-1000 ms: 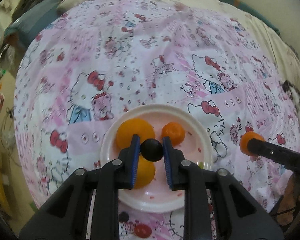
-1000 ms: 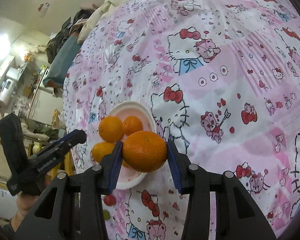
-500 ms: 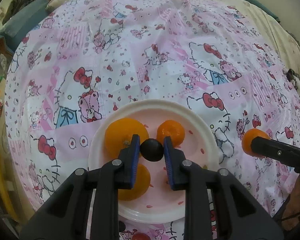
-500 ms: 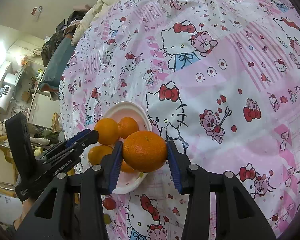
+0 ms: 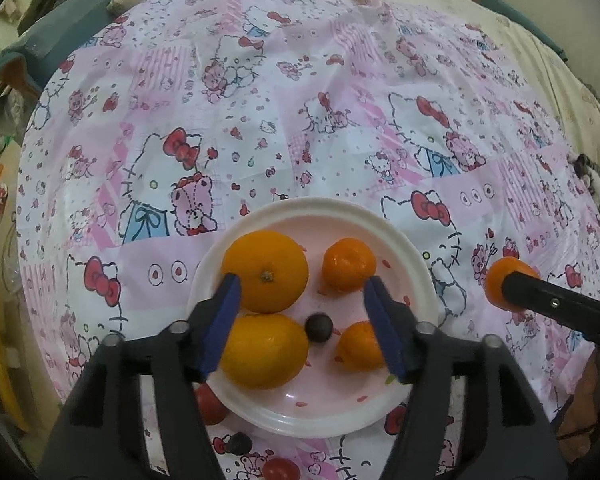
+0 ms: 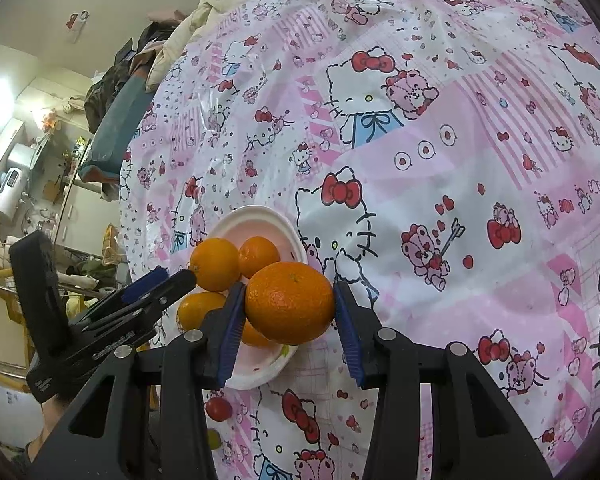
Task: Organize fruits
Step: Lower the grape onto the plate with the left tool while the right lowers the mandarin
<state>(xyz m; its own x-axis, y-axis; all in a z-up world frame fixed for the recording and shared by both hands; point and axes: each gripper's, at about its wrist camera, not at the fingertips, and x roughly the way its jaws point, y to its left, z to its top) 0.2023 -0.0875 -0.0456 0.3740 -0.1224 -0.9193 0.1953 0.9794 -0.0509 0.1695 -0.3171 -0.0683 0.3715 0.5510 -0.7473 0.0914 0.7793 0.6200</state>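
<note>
Dark grape (image 5: 318,328) on the plate (image 5: 420,268) between the left gripper's (image 5: 306,320) spread jaws (right gripper (image 6: 290,308) clamped on an orange (image 6: 290,302)).

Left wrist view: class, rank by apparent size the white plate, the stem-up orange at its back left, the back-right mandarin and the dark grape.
1. White plate
2. Stem-up orange
3. Back-right mandarin
4. Dark grape

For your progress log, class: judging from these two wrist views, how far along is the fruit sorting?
Done: four oranges and a dark grape lie on the white plate, and the left gripper above them has open jaws. In hand: the right gripper is clamped on a large orange beside the plate. Left: that orange, plus two red tomatoes and a dark berry on the cloth.
</note>
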